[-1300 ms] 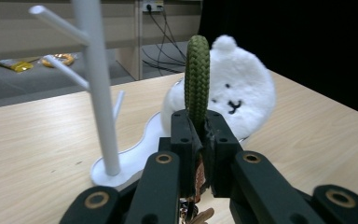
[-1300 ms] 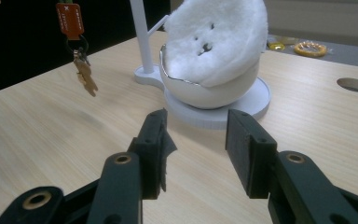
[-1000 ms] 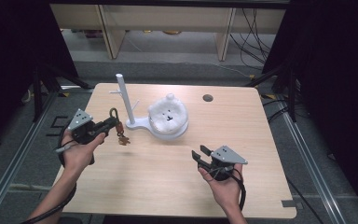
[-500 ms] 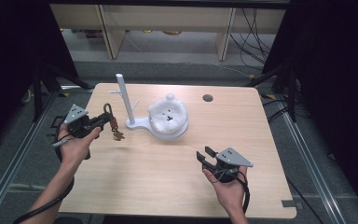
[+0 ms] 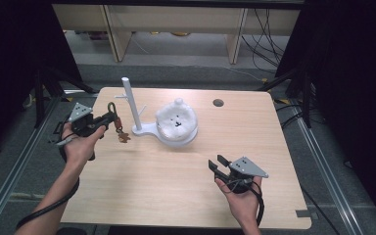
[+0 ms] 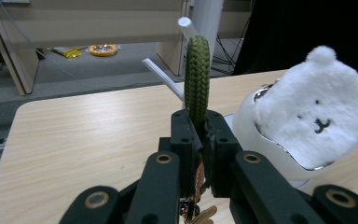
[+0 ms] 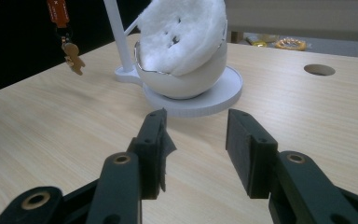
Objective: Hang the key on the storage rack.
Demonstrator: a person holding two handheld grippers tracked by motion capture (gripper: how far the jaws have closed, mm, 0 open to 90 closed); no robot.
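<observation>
Though sideways overhead, green cord loop [image 6: 197,77] edge-on

The desk [image 5: 176,181] is pale wood-grain laminate, smooth and matt. The bear face [image 6: 319,119] is white fluffy plush, seated in a glossy white bowl [image 7: 186,77] with a shiny metal rim. The stand [image 5: 133,105] looks like smooth white plastic. The green loop [image 6: 197,79] is braided cord. Both grippers' jaws are matt black plastic.

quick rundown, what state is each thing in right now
left gripper: shut on the green braided loop
green braided loop: pinched, upright, lifted off the table
charms: dangling below the loop
right gripper: open, empty
white stand: upright, pegs bare
plush bear: sitting in the white bowl, tilted
</observation>
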